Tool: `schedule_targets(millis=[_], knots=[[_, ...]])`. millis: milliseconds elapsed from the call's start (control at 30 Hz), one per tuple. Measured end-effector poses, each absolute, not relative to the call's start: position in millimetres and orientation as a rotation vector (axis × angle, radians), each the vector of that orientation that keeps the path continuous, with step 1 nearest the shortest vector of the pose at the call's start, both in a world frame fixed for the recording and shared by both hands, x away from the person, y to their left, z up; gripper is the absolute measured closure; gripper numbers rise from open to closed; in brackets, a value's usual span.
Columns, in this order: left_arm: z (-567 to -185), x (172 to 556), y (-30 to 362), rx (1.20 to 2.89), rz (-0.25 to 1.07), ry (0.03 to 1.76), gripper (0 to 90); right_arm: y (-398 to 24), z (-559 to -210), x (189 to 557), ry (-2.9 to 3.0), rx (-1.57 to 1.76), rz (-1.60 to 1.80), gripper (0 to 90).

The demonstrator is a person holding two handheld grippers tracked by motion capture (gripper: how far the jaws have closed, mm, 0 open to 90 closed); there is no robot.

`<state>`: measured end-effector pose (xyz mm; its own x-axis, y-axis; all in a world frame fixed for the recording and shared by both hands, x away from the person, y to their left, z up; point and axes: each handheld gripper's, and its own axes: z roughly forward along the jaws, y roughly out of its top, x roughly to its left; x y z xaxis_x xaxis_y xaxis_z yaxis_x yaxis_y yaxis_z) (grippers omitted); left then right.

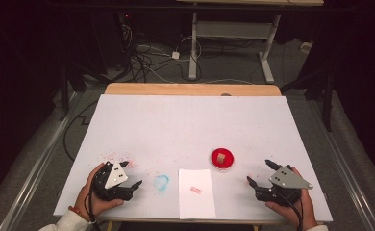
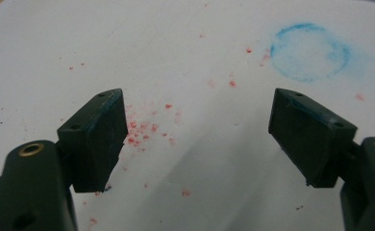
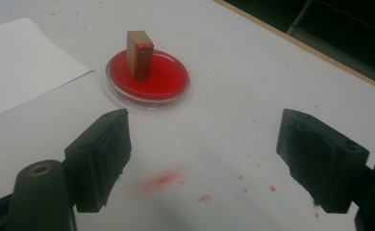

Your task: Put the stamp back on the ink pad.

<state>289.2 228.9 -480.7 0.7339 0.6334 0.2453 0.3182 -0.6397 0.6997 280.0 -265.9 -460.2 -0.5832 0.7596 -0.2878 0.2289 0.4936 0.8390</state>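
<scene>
A small wooden stamp block (image 1: 221,157) (image 3: 139,54) stands upright in a round red ink pad dish (image 1: 229,164) (image 3: 171,79) on the white table, right of centre. A white sheet of paper (image 1: 196,192) (image 3: 22,67) with a red stamp mark (image 1: 195,190) lies near the front edge. My left gripper (image 1: 133,174) (image 2: 197,137) rests at the front left, open, nothing between its jaws. My right gripper (image 1: 260,173) (image 3: 202,161) rests at the front right, open and empty, with the dish a little ahead of it.
A blue ink ring (image 1: 161,182) (image 2: 310,50) marks the table between the left gripper and the paper. Red ink specks (image 2: 142,130) (image 3: 164,179) dot the surface near both grippers. A wooden strip (image 1: 190,89) edges the table's far side; cables and desk legs lie beyond.
</scene>
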Motion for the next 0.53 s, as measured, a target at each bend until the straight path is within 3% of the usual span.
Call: schedule_targets(millis=[533], knots=[[-482.2,292.4,225.9,2.291,0.629,0.717,20.5,-265.7,-460.1,278.0,2.078,0.795,1.03,19.6]])
